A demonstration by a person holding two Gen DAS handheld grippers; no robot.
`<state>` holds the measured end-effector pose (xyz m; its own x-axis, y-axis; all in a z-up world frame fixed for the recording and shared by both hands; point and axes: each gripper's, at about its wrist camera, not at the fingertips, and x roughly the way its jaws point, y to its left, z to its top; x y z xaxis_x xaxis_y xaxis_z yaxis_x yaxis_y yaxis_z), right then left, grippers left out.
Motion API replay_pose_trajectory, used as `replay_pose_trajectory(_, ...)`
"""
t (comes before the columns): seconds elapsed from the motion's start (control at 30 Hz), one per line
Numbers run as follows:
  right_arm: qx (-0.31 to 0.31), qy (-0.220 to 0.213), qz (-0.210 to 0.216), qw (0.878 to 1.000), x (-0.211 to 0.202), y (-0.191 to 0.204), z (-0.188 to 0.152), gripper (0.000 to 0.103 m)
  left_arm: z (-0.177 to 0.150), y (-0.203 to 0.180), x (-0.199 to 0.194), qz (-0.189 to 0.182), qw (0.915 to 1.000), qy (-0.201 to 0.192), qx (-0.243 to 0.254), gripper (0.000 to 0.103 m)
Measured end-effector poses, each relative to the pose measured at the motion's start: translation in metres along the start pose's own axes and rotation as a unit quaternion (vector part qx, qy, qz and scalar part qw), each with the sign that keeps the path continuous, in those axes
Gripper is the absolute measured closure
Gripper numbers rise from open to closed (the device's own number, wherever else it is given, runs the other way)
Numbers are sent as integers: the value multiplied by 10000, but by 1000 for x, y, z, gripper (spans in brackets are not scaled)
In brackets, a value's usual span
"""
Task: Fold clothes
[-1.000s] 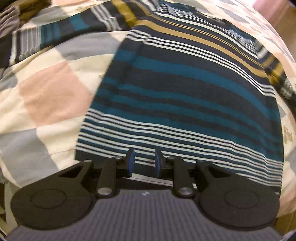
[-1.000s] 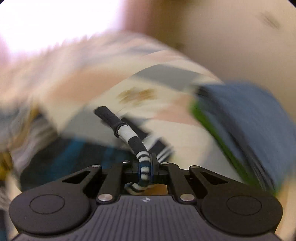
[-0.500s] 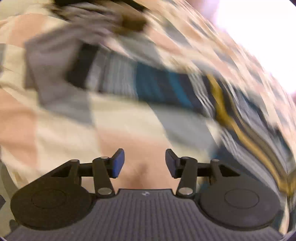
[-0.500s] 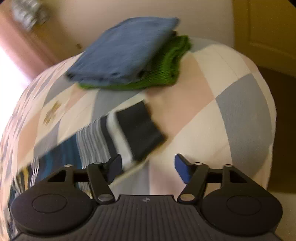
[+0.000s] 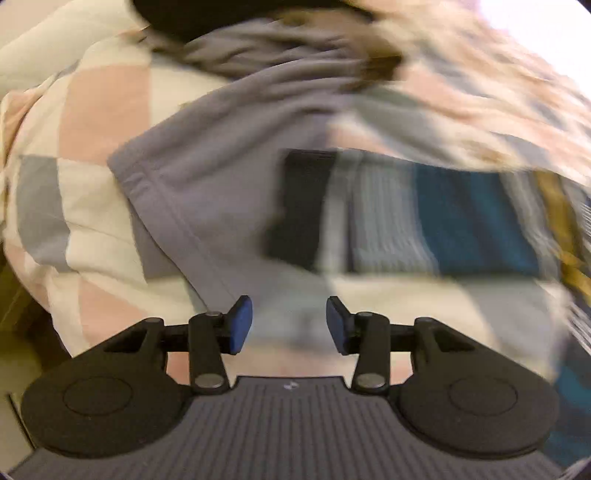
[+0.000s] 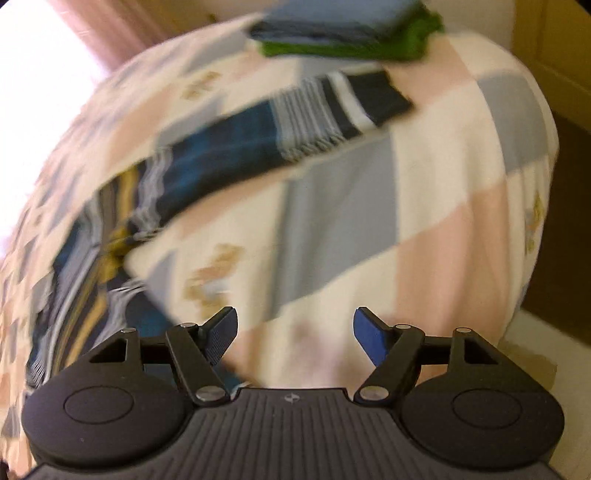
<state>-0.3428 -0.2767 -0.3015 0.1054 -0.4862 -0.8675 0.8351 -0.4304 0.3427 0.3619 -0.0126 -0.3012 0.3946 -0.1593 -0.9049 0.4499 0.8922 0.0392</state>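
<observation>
Here, a bed under a checked quilt (image 6: 436,155) with clothes laid out on it.
Surface: quilt of pink, cream and grey-blue squares, some bearing tan motifs; bright window glare at one edge, yellow-brown woodwork (image 6: 554,44) beyond the far corner. Striped sweater (image 6: 236,155): navy, teal, white and mustard bands, lying flat on the quilt, one sleeve stretched out with a dark cuff (image 6: 380,96) at its end. Grey garment (image 5: 221,177) beside the other sleeve end. Folded blue piece (image 6: 332,18) stacked on a green one (image 6: 406,44) at the far corner. Left gripper (image 5: 289,325): jaws parted, empty. Right gripper (image 6: 295,336): jaws opening wide, nothing between them.
</observation>
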Motion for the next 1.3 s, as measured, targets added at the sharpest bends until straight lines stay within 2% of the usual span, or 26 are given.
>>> replay_pose_trajectory(0.1,-312,12,364,9988,-37,24,-5,17,-31,-37,-48,-648,9945,257,780,57)
replay_pose_trajectory(0.17,-615,55,560,9965,-58,41,-12,16,-51,-70,-76,-1248,9827,417,1302,50)
replay_pose_trajectory(0.27,-1163,139,714,9906,-79,67,-31,14,-67,-114,-110,-1863,9638,486,1845,49)
replay_pose_trajectory(0.43,-1858,195,987,9774,-105,103,-45,14,-73,-163,-171,-2262,9454,197,2337,44)
replay_pose_trajectory(0.5,-1969,98,1171,9734,-119,112,-41,12,-80,-180,-194,-2246,9421,-25,2490,39)
replay_pose_trajectory(0.57,-2038,10,1349,9697,-133,116,-37,10,-86,-191,-214,-2225,9386,-203,2629,38)
replay_pose_trajectory(0.77,-2474,-189,1611,9552,-162,108,-28,8,-115,-210,-250,-2098,9416,-365,2607,37)
replay_pose_trajectory(1.0,-2834,-159,1606,9453,-165,76,-12,8,-157,-215,-265,-1997,9500,-293,2384,36)
replay_pose_trajectory(1.13,-2890,-217,1682,9422,-167,64,4,8,-169,-220,-275,-1934,9550,-344,2222,35)
replay_pose_trajectory(1.3,-3161,-200,1827,9308,-169,62,14,8,-181,-229,-291,-1823,9567,-480,2217,31)
